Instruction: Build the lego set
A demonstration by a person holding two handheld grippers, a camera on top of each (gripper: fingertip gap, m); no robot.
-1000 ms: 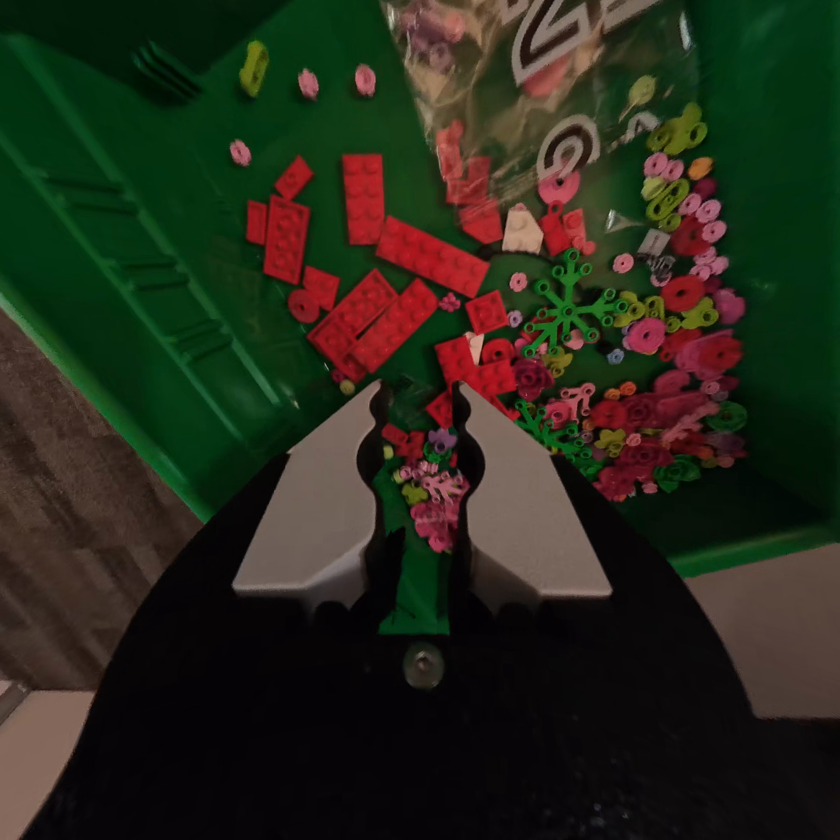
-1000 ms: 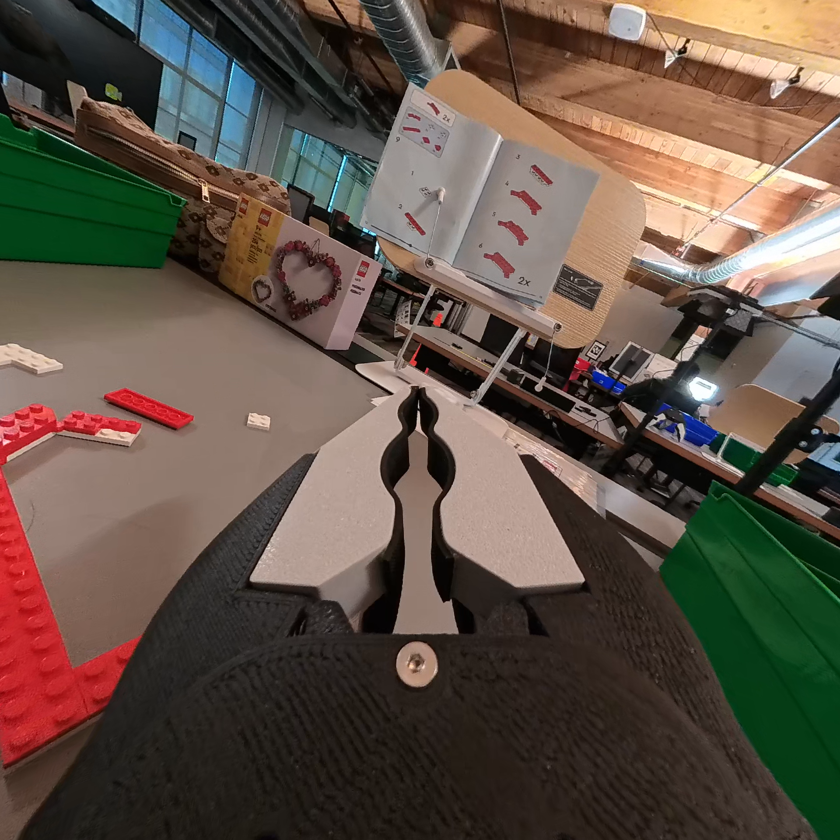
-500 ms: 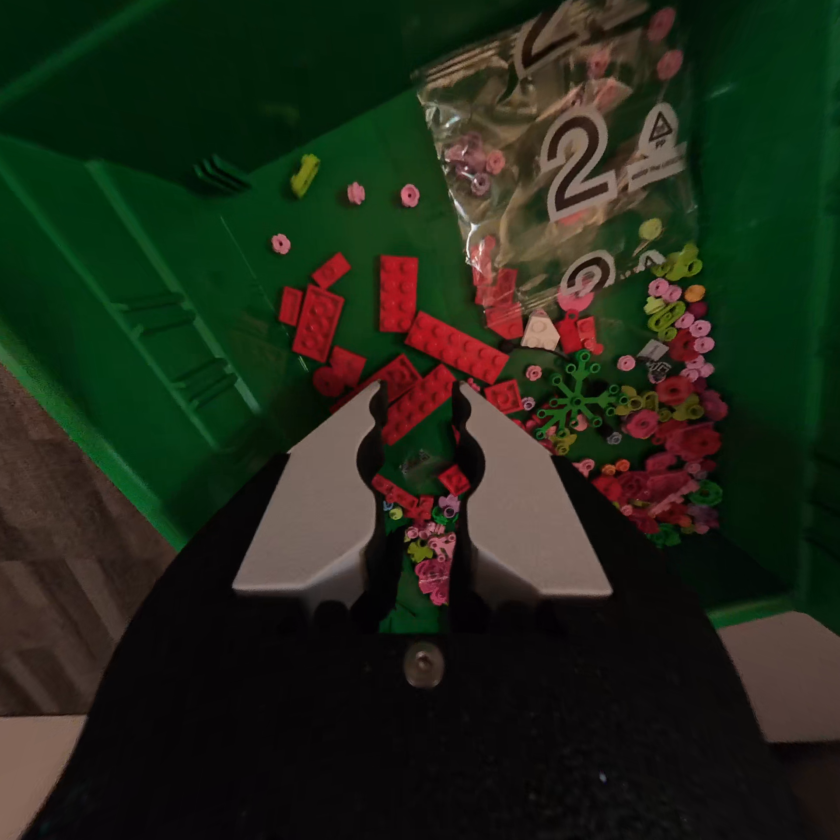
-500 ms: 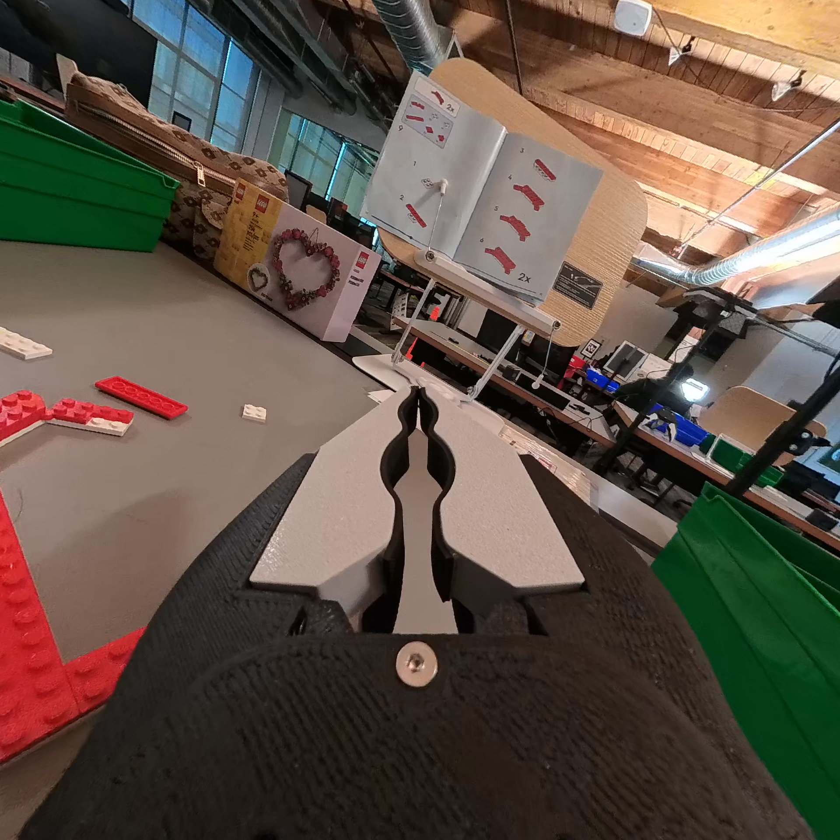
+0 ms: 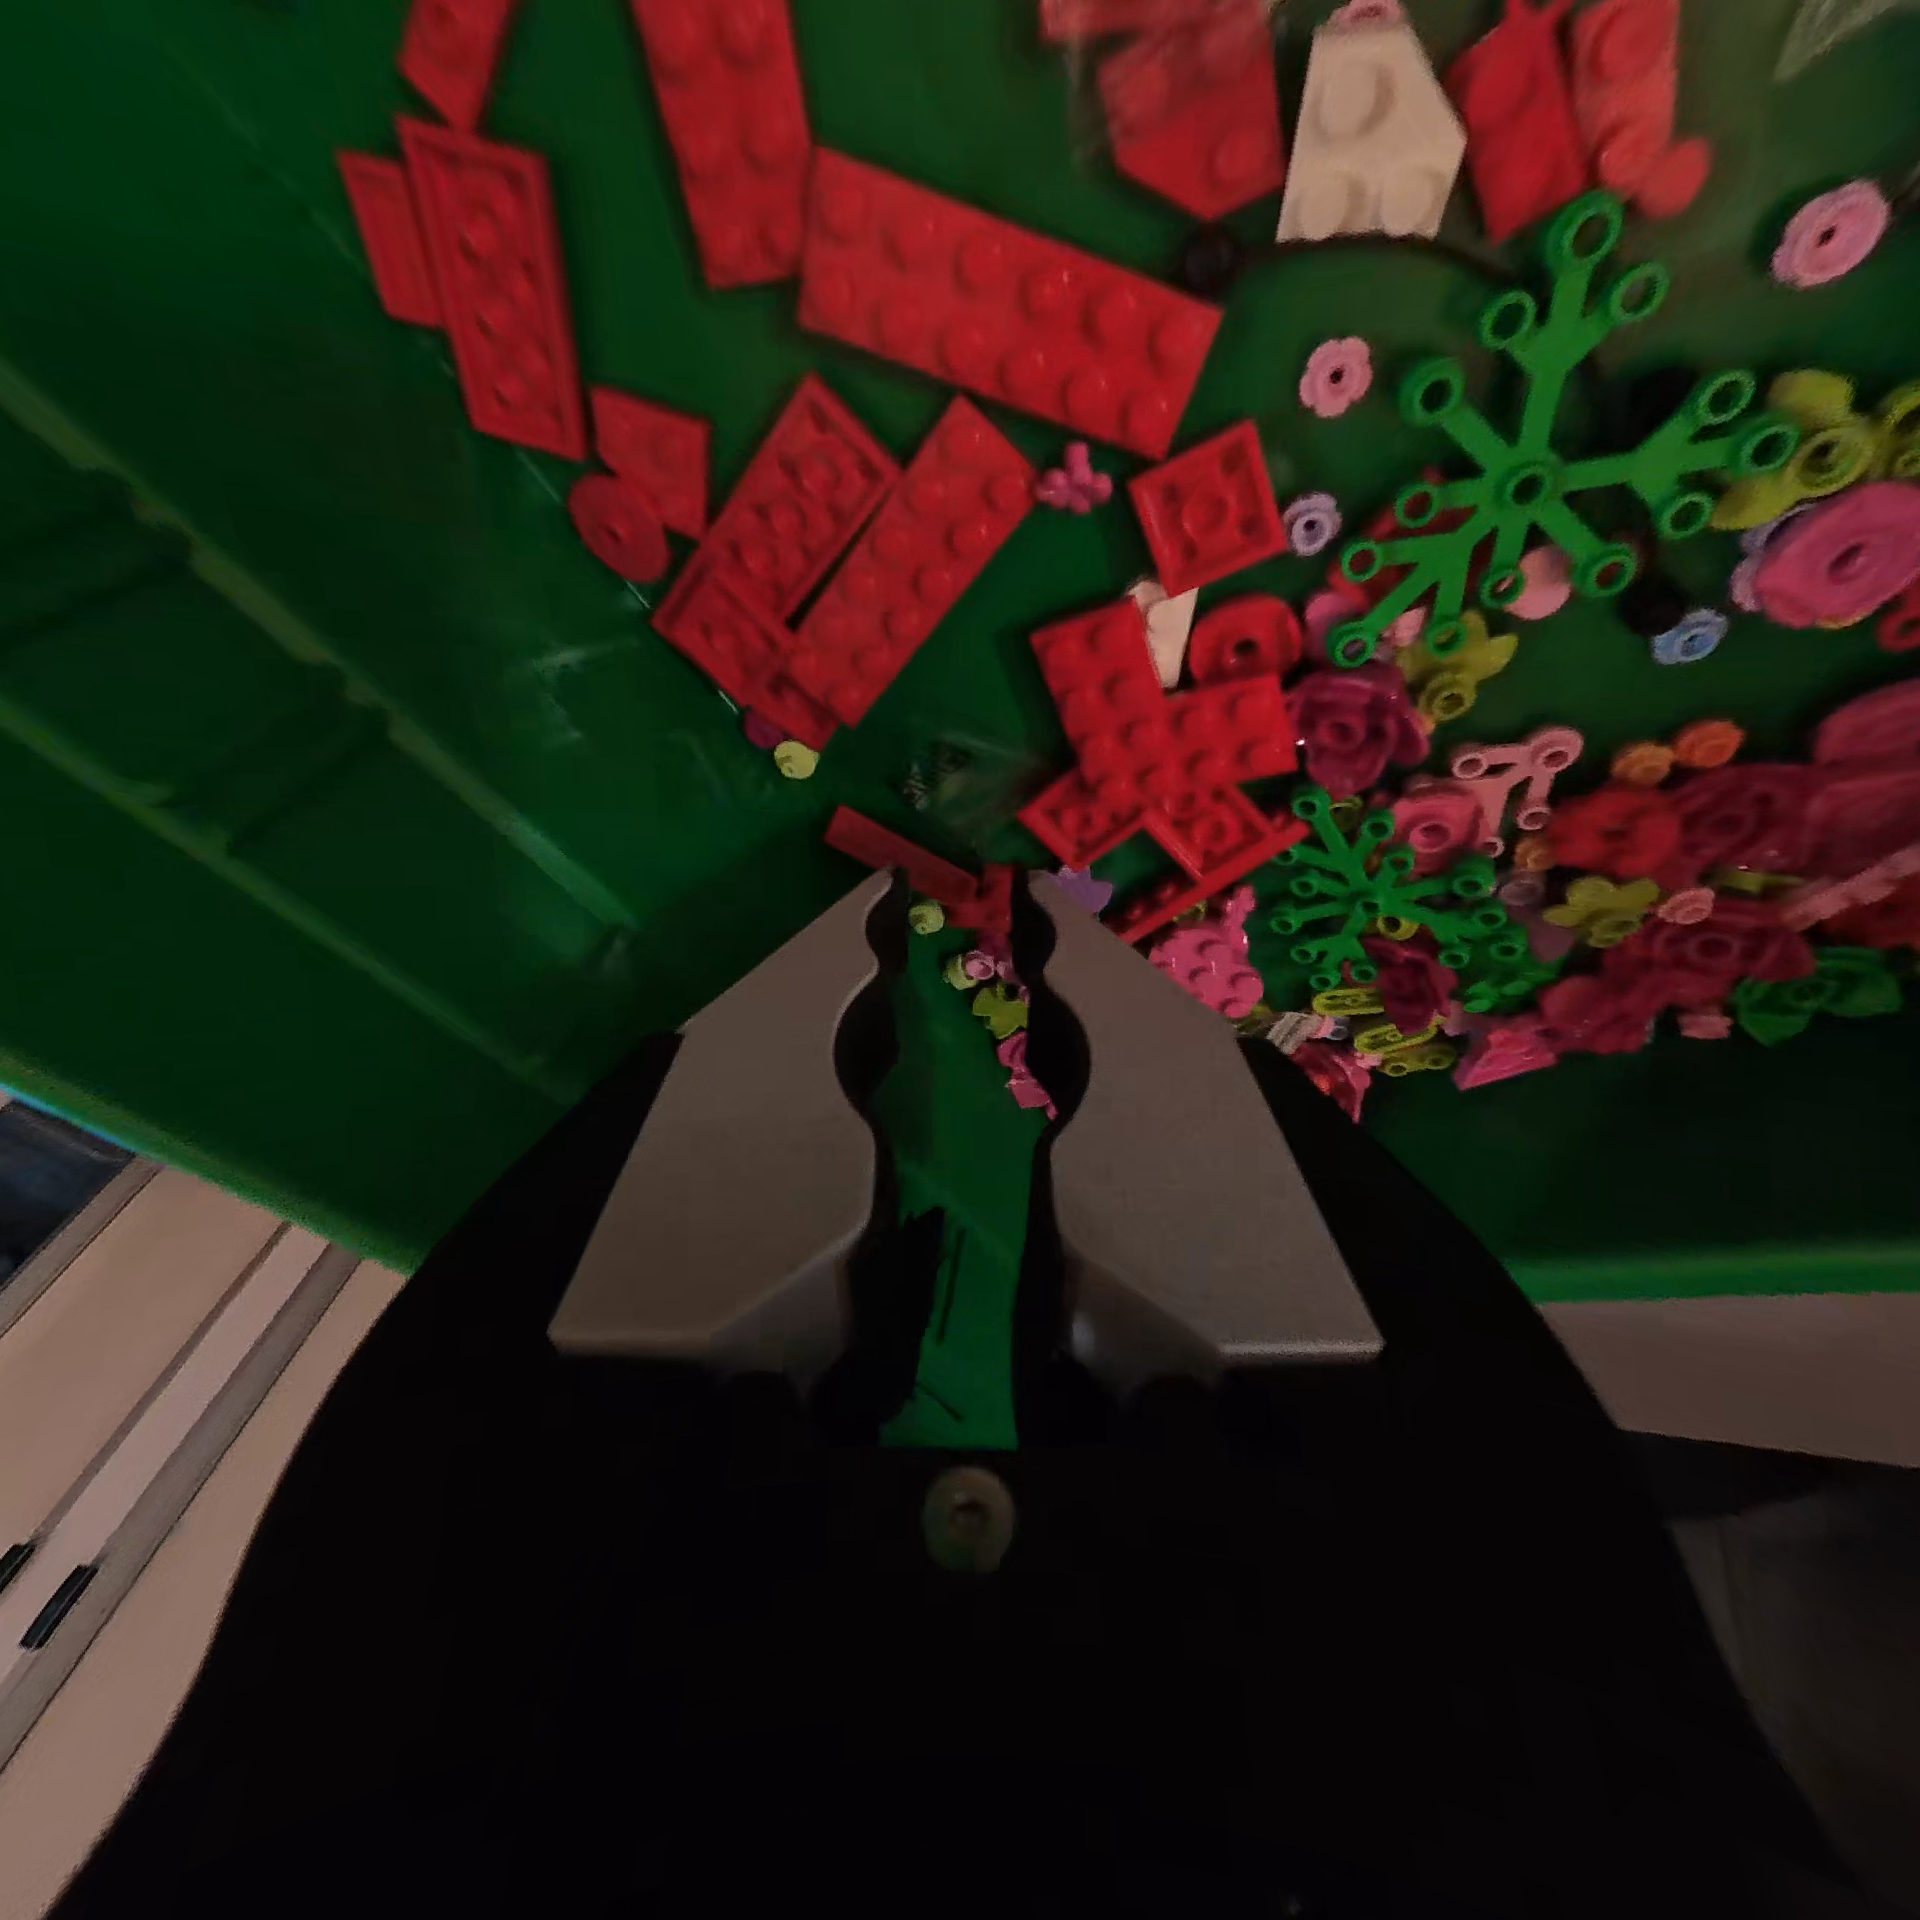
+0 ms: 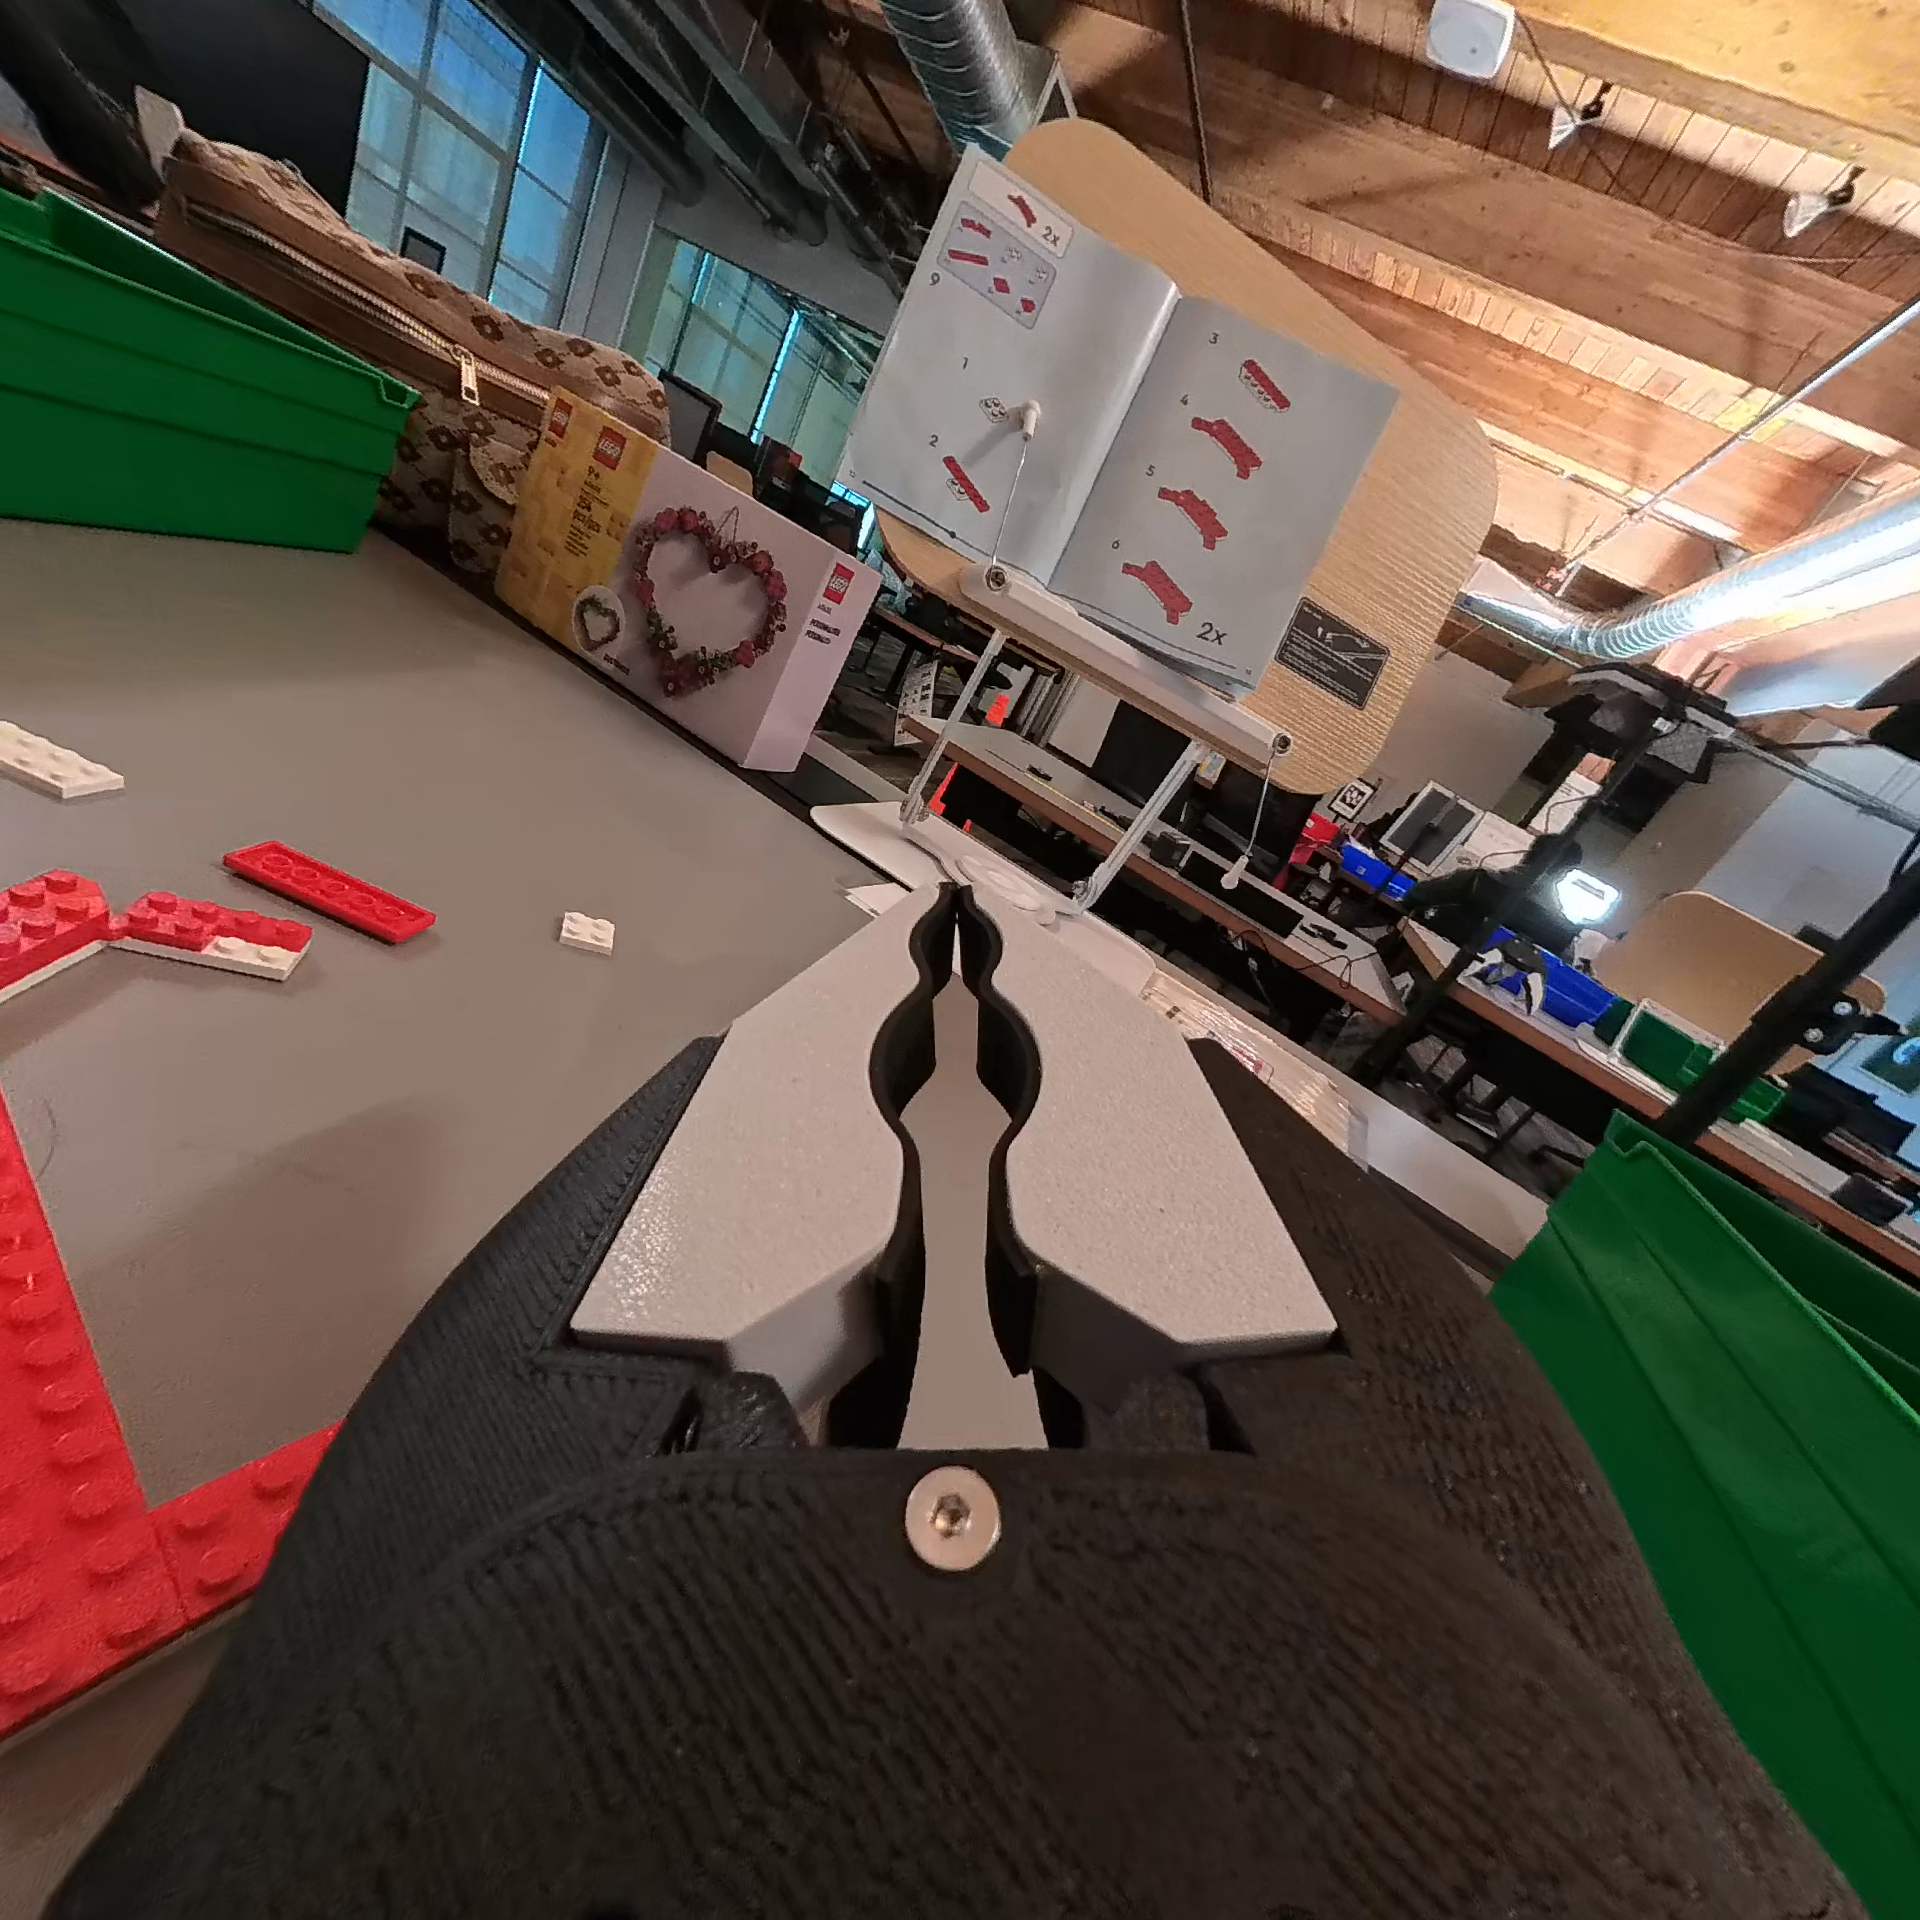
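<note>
My left gripper (image 5: 961,894) is low inside a green bin (image 5: 312,831), jaws partly open. Its tips sit at the end of a small red plate (image 5: 914,857); I cannot tell whether they touch it. More red plates (image 5: 997,301) lie ahead, with pink, red and lime flower pieces (image 5: 1662,883) and a green leaf piece (image 5: 1527,488) to the right. My right gripper (image 6: 956,906) is shut and empty above the grey table (image 6: 416,1091). A red studded frame (image 6: 62,1455), a red-and-white sub-assembly (image 6: 208,930), a red plate (image 6: 327,891) and a small white plate (image 6: 587,932) lie to its left.
An open instruction booklet (image 6: 1122,436) stands on a white holder ahead. The set's box (image 6: 686,613) and a patterned bag (image 6: 436,353) are behind the table. One green bin (image 6: 187,416) stands at far left, another (image 6: 1714,1403) close on the right. A white plate (image 6: 57,762) lies far left. My hands' fingertips stand some 60 cm from each other. The green leaf piece (image 5: 1527,488) lies around 9 cm away from my left fingertips.
My left gripper has dropped deeper into the bin toward the red plates, and its jaws have narrowed. My right gripper has barely moved and stays shut.
</note>
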